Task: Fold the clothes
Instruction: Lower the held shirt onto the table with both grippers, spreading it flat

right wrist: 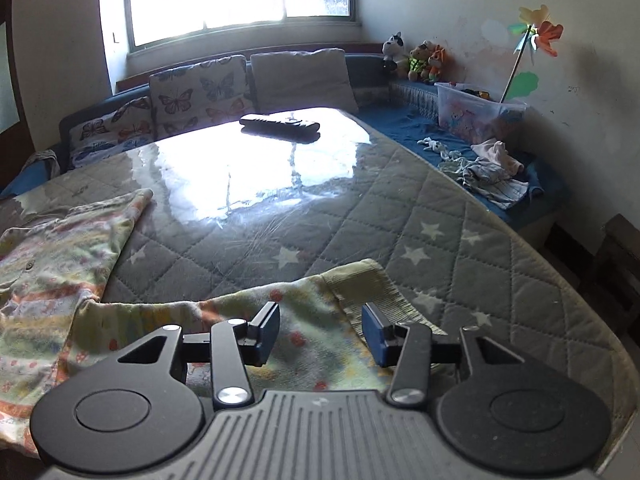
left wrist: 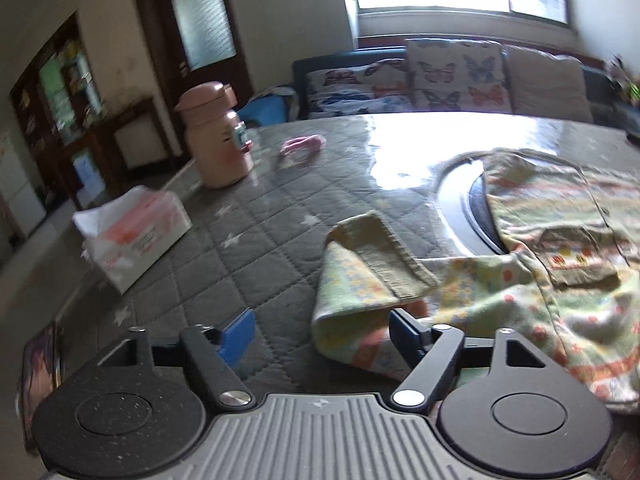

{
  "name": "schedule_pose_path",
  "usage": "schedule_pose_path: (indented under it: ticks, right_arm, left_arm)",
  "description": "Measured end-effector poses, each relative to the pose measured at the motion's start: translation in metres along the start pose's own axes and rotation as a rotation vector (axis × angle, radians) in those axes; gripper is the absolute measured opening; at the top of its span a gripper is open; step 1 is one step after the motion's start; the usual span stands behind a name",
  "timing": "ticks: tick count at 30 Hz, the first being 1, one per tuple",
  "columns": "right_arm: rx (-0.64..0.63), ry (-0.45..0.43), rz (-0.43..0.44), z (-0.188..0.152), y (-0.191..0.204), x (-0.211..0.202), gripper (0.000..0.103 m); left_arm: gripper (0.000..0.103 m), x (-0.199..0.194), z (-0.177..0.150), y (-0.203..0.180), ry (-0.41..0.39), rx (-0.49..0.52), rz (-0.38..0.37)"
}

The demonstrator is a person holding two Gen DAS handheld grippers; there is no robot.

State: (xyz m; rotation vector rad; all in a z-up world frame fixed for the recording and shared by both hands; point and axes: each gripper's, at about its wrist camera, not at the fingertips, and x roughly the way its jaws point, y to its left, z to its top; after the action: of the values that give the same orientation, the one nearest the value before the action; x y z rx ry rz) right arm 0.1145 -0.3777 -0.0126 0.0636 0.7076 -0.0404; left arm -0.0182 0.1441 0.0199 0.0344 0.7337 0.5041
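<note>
Over the garment (left wrist: 520,280) | left fingers (left wrist: 240,336) spread wide, empty | right fingers (right wrist: 268,332) part-open, seemingly gripping nothing

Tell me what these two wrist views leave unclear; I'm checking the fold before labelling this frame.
- Left wrist view: the pastel patterned cotton garment is cut off by the right edge and blurred; its far sleeve is unseen.
- Right wrist view: the garment's near hem lies under the right hand-held gripper, hidden by its body.
- Left wrist view: the label on the pink plastic jug is too blurred to read.
</note>
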Motion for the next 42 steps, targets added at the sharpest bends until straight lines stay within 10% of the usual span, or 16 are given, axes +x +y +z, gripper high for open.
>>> schedule_pose_path:
  ticks: [8,18,26,42]
  right_arm:
    - [0.010,0.008,0.003,-0.002,0.000,0.005,0.054]
    - [0.003,0.012,-0.008,-0.001,-0.001,0.008,0.059]
    - [-0.028,0.006,-0.020,-0.001,0.004,0.012,0.065]
    - [-0.041,-0.030,-0.051,0.005,-0.003,0.027,0.066]
  left_arm:
    - [0.087,0.031,0.006,-0.022,0.015,0.113,0.032]
    - [0.087,0.057,0.014,0.051,0.067,-0.201,0.229]
    - [0.082,0.060,0.001,0.080,0.097,-0.250,0.319]
    - [0.060,0.072,0.019,0.012,0.011,-0.030,0.097]
